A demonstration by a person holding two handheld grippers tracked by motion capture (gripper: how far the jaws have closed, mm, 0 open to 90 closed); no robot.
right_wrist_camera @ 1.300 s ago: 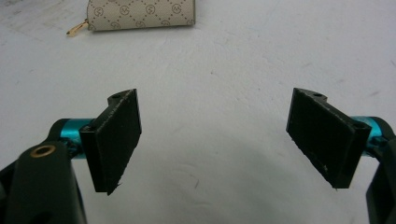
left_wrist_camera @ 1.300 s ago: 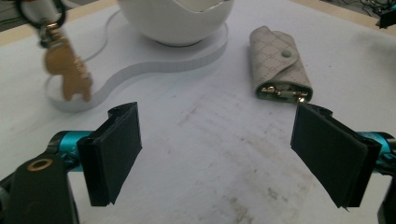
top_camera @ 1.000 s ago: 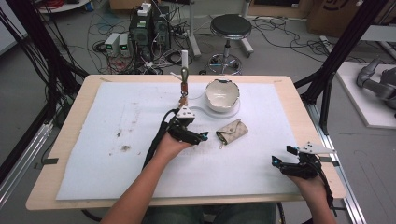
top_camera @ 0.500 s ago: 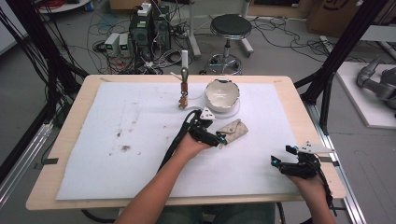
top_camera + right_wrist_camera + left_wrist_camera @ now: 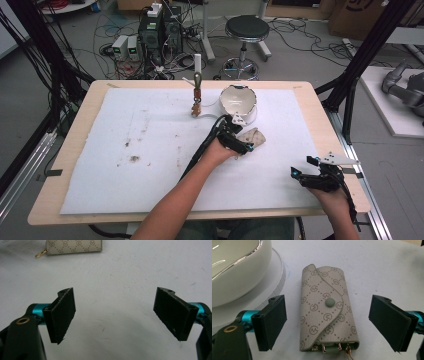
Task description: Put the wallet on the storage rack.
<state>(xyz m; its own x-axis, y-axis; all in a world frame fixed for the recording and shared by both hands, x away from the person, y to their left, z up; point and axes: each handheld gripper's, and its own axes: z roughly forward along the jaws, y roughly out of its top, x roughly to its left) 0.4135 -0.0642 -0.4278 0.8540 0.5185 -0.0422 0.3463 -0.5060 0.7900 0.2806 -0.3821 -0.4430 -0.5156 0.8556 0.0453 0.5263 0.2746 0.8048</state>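
My left gripper [image 5: 327, 322] is spread wide, one jaw on each side of the key pouch [image 5: 327, 312], neither one touching it. The pouch is beige with a diamond print and lies flat on the white sheet [image 5: 150, 150], flap snapped shut, gold key hooks poking out at the end nearest me. It sits just beside the white bowl [image 5: 238, 100], near the middle of the bench's far edge. My right gripper [image 5: 310, 172] hovers by the bench's near right corner, well apart from the pouch, its jaws also wide apart with nothing between them. A small upright figure [image 5: 196, 95] stands left of the bowl.
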